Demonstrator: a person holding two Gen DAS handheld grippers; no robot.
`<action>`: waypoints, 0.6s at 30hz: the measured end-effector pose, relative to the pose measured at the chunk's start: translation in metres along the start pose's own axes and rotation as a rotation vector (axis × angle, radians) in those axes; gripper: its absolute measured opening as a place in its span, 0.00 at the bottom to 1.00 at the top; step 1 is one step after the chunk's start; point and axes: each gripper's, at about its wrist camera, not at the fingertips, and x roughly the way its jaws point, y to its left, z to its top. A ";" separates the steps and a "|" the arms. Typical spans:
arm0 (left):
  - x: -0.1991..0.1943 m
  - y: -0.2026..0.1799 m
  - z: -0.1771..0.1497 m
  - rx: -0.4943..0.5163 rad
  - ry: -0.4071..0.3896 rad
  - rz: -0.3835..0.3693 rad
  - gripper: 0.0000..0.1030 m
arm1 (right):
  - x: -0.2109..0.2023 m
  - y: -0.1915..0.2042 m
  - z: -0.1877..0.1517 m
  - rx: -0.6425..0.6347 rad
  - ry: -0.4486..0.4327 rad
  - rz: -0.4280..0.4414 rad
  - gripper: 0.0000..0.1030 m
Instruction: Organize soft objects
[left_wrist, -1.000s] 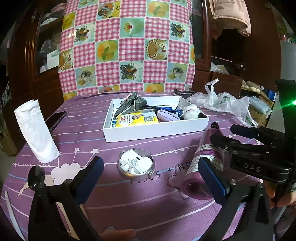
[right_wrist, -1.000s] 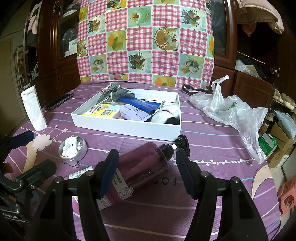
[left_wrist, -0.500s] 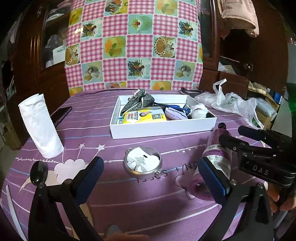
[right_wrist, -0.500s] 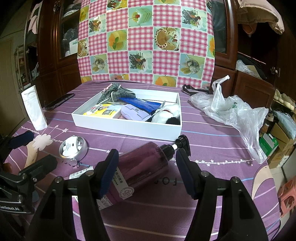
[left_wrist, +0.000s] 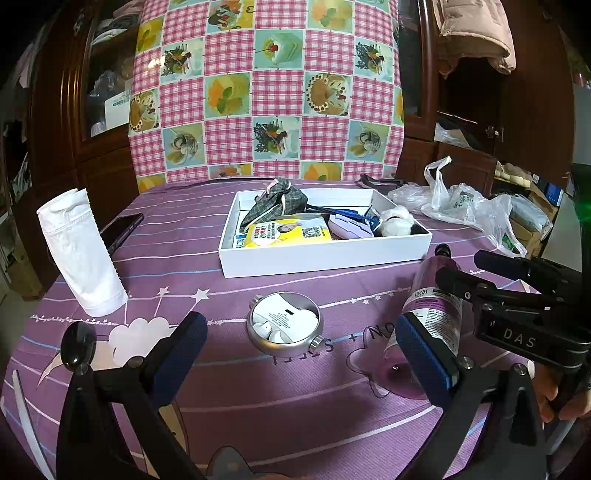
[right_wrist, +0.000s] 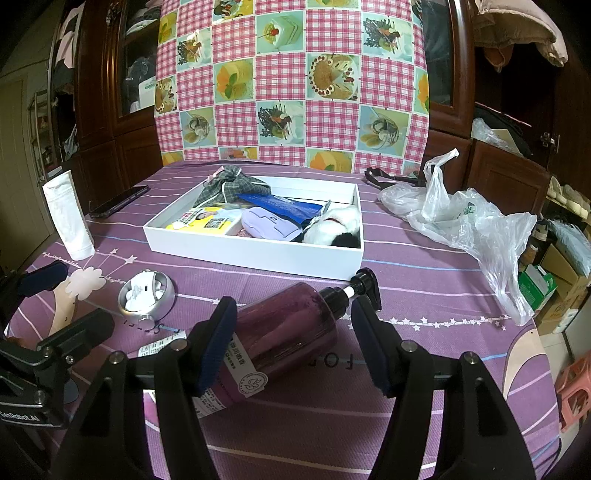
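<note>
A white box (left_wrist: 325, 254) (right_wrist: 255, 254) on the purple tablecloth holds a plaid cloth (left_wrist: 279, 206) (right_wrist: 231, 182), a yellow packet (left_wrist: 286, 230) (right_wrist: 203, 219), a lilac pouch (right_wrist: 269, 225), a blue packet (right_wrist: 280, 203) and a white-and-black plush (left_wrist: 397, 219) (right_wrist: 334, 227). A white rolled cloth (left_wrist: 81, 254) (right_wrist: 70, 216) stands at the left. My left gripper (left_wrist: 301, 358) is open above a round metal tin (left_wrist: 284, 326). My right gripper (right_wrist: 293, 341) is open, its jaws either side of a lying purple pump bottle (right_wrist: 284, 328) (left_wrist: 432, 310).
A black phone (left_wrist: 122, 230) (right_wrist: 118, 201) lies behind the rolled cloth. Clear plastic bags (left_wrist: 461, 206) (right_wrist: 469, 221) sprawl at the right by the table edge. A black strap (right_wrist: 391, 177) lies behind the box. Dark cabinets and a checked cloth stand behind.
The left wrist view has shifted a little: the tin and box now sit further right and lower in it. The right gripper and bottle have not moved.
</note>
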 end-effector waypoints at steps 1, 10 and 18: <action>0.000 0.000 0.000 0.000 0.000 0.000 1.00 | 0.000 0.000 0.000 0.000 0.000 0.000 0.64; 0.000 -0.001 0.000 0.000 0.000 0.002 1.00 | 0.000 0.000 0.000 0.011 0.002 0.001 0.67; 0.000 0.000 0.001 0.001 -0.003 0.008 1.00 | 0.000 -0.001 0.000 0.010 0.002 0.000 0.67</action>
